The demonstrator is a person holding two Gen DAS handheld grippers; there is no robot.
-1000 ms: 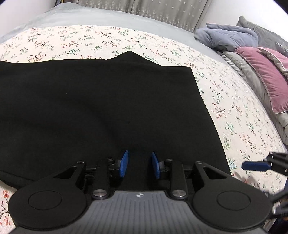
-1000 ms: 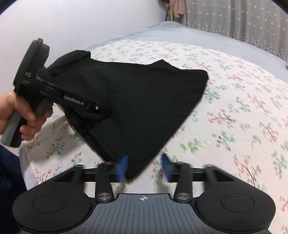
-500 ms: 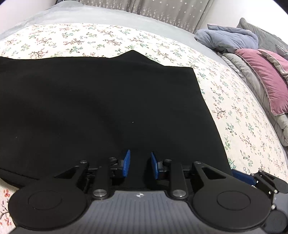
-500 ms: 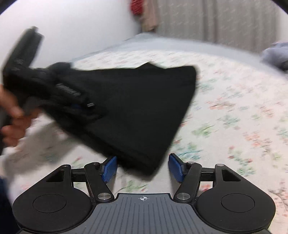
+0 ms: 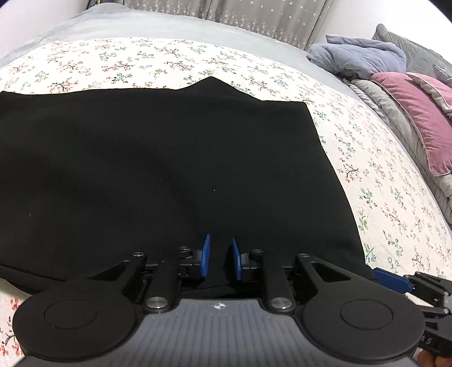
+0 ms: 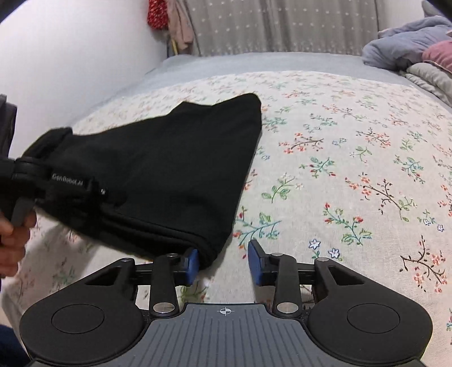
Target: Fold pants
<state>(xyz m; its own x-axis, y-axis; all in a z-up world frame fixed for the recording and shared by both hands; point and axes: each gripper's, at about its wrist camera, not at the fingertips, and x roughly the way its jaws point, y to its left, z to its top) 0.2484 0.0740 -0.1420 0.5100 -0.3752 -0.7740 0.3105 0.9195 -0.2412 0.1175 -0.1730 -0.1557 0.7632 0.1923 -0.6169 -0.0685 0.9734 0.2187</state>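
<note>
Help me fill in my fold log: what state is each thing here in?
pants, folded, spread on the bed, near corner between the right gripper's jaws.
left gripper, jaws have just been closing, narrow gap over the pants' edge; grip unclear.
right gripper, open, jaws have just been closing, one pad touching the pants' corner.
blue blanket, crumpled in a heap.
curtain, drawn shut.

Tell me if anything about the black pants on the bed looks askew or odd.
One flaw: the pants' far edge is uneven, with a peak of fabric poking past the otherwise straight fold line onto the floral sheet. Otherwise they lie fairly flat, with no damage visible.
</note>
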